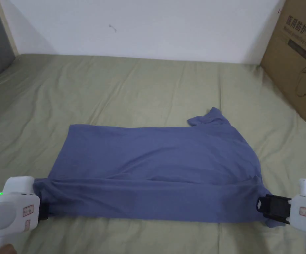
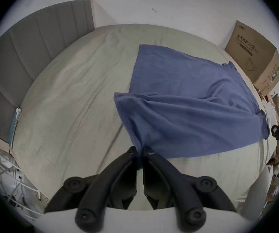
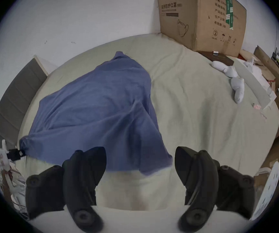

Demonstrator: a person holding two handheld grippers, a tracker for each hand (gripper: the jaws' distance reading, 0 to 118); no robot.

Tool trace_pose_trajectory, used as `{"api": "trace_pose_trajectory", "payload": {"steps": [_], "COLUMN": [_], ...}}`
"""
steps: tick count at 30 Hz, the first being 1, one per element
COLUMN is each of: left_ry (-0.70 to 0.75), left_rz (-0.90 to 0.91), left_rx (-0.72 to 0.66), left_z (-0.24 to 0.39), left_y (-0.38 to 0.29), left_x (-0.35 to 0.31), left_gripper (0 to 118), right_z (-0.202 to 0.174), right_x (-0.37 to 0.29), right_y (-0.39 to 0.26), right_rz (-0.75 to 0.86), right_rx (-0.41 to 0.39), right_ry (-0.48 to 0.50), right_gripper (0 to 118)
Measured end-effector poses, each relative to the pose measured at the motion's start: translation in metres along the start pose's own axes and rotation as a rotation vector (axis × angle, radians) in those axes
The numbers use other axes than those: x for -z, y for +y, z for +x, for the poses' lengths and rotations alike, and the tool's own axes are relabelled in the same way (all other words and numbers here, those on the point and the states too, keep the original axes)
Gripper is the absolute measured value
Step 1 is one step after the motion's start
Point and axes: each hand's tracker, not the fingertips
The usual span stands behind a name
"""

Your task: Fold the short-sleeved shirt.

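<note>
Plain blue shirt [image 1: 155, 165] on pale green bed sheet [image 1: 115, 86].
Grippers white with black jaws: left gripper [image 1: 44, 211], right gripper [image 1: 264, 206]; brown cardboard box [image 1: 297, 56], grey headboard [image 2: 26, 51], white wall [image 1: 142, 26].

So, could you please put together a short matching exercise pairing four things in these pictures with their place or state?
Things:
1. left gripper
2. right gripper
3. cardboard box
4. shirt

Place or state:
A. spread flat on the green bed sheet
B. jaws apart, nothing clamped between them
C. stands at the far right of the bed, against the wall
D. jaws closed on a corner of blue cloth

Pairs: 1-D, 2-B, 3-C, 4-A
</note>
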Motion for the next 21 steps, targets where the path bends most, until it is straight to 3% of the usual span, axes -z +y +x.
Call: {"api": "trace_pose_trajectory", "payload": {"steps": [2, 3, 4, 6, 8, 10, 15, 18, 21], "left_ry": [-0.01, -0.012, -0.011, -0.026, -0.014, -0.014, -0.037, -0.018, -0.033], "left_rz": [0.0, 0.001, 0.0, -0.005, -0.002, -0.004, 0.011, 0.015, 0.002], "left_rx": [-0.016, -0.018, -0.019, -0.017, 0.004, 0.02, 0.027, 0.061, 0.054], "left_z": [-0.003, -0.003, -0.003, -0.004, -0.002, -0.005, -0.011, -0.015, -0.023], "left_y": [0.003, 0.002, 0.001, 0.003, 0.001, 0.005, 0.004, -0.005, -0.023], "left_x": [-0.001, -0.001, -0.002, -0.004, -0.008, -0.008, -0.024, -0.034, -0.045], "left_gripper": [4, 4, 4, 4, 4, 4, 4, 4, 4], "right_z": [0.001, 0.0, -0.005, -0.007, -0.018, -0.018, -0.005, -0.003, 0.004], "right_x": [0.026, 0.042, 0.058, 0.072, 0.054, 0.044, 0.003, -0.017, -0.028], "right_y": [0.006, 0.005, -0.001, -0.014, -0.01, -0.006, 0.007, 0.0, -0.02], "right_rz": [-0.056, -0.098, -0.173, -0.193, -0.135, -0.138, -0.101, -0.101, -0.127], "right_rx": [-0.01, -0.031, -0.047, 0.011, -0.062, -0.1, -0.065, -0.134, -0.147], "right_ry": [0.033, 0.002, -0.058, -0.004, -0.069, -0.05, -0.009, -0.027, -0.008], "right_gripper": [82, 48, 4, 4, 4, 4, 4, 4, 4]}}
